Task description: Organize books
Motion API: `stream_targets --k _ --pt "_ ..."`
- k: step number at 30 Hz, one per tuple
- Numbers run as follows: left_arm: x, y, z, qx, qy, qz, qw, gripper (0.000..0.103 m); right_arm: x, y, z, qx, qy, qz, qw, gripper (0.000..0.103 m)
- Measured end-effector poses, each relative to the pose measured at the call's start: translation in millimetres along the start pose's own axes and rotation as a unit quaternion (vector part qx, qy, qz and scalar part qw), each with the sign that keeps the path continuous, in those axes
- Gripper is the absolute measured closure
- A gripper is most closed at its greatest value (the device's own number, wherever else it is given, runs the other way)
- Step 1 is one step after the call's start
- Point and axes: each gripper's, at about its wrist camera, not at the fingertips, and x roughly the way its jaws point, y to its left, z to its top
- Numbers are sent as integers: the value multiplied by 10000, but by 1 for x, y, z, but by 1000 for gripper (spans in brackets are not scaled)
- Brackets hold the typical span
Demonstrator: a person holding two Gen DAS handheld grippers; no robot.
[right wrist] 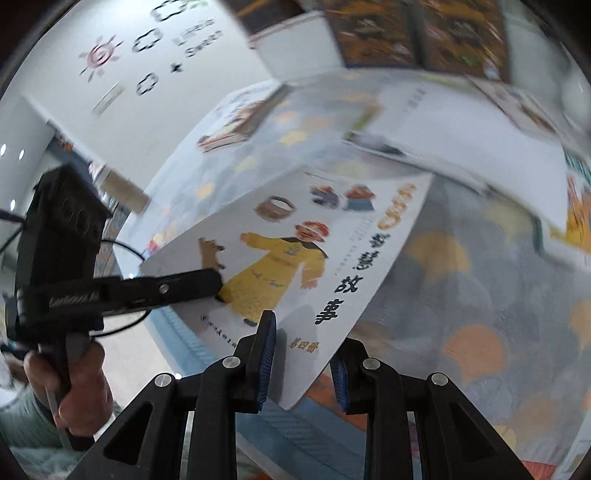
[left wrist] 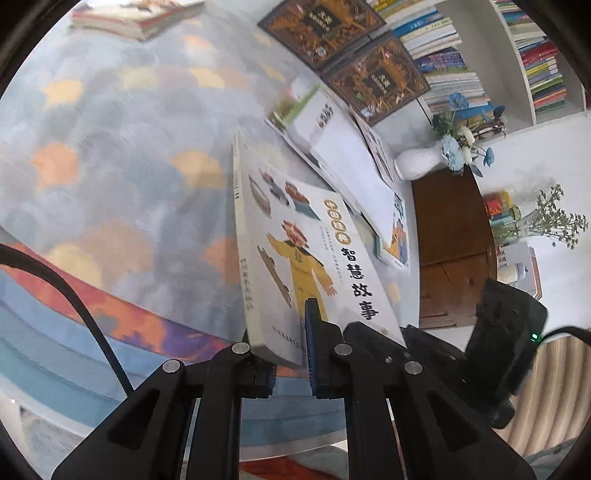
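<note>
A white picture book (left wrist: 314,258) with a yellow-robed figure and black Chinese title is lifted at a slant above the patterned tablecloth (left wrist: 110,155). My left gripper (left wrist: 288,343) is shut on its lower edge, one blue-padded finger on the cover and the other under the book. In the right wrist view the same book (right wrist: 332,236) has its near corner between the blue pads of my right gripper (right wrist: 301,350), which is shut on it. The left gripper (right wrist: 216,286) shows there too, clamped on the book's left edge, with a hand (right wrist: 74,387) on its handle.
Two dark ornate books (left wrist: 332,33) lie at the table's far side, with a loose pile of white books (left wrist: 343,151) before them. Another stack (left wrist: 129,18) sits far left. A white vase of blue flowers (left wrist: 424,162) tops a brown cabinet (left wrist: 450,229); a filled bookshelf (left wrist: 535,66) stands behind.
</note>
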Motion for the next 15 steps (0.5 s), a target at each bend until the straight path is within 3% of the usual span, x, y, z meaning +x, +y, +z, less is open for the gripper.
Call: stream_targets --k 8,15 --pt "-54 38 12 -60 -218 5 9997 93 19 67 28 -654 54 31 9978 77" --pt "-102 56 59 113 -504 -11 9987 93 48 116 83 -810 -151 47 9966 77"
